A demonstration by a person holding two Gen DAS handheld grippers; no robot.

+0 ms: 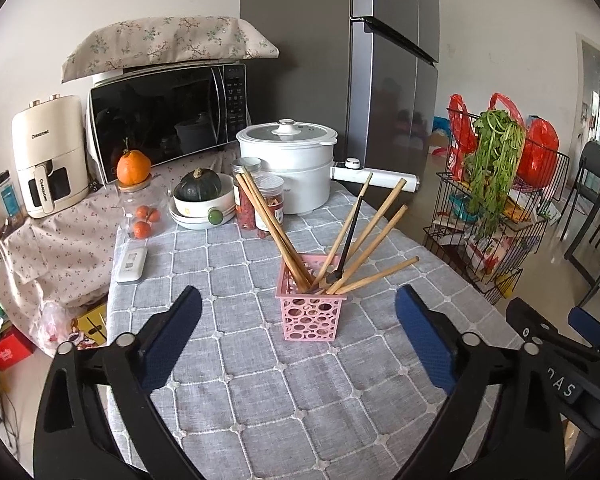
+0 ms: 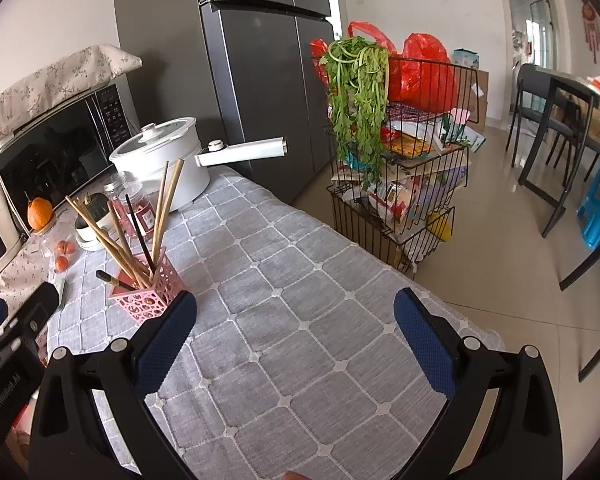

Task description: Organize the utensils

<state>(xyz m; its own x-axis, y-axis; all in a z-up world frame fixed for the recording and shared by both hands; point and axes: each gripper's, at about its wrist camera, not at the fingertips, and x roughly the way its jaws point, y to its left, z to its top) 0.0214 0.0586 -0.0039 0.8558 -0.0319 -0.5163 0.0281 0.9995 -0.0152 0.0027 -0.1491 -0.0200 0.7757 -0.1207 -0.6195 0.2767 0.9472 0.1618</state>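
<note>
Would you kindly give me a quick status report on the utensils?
Left gripper open, empty. Right gripper open, empty. Chopsticks all standing in pink basket. Nothing blocking on grey tablecloth.

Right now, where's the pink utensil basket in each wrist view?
Left wrist: pink basket sits centre frame on the grey tablecloth, between the open jaws.
Right wrist: pink basket is at left of centre, just beyond the left finger's tip.
Shared landmark: white pot behind it, by the fridge.
</note>
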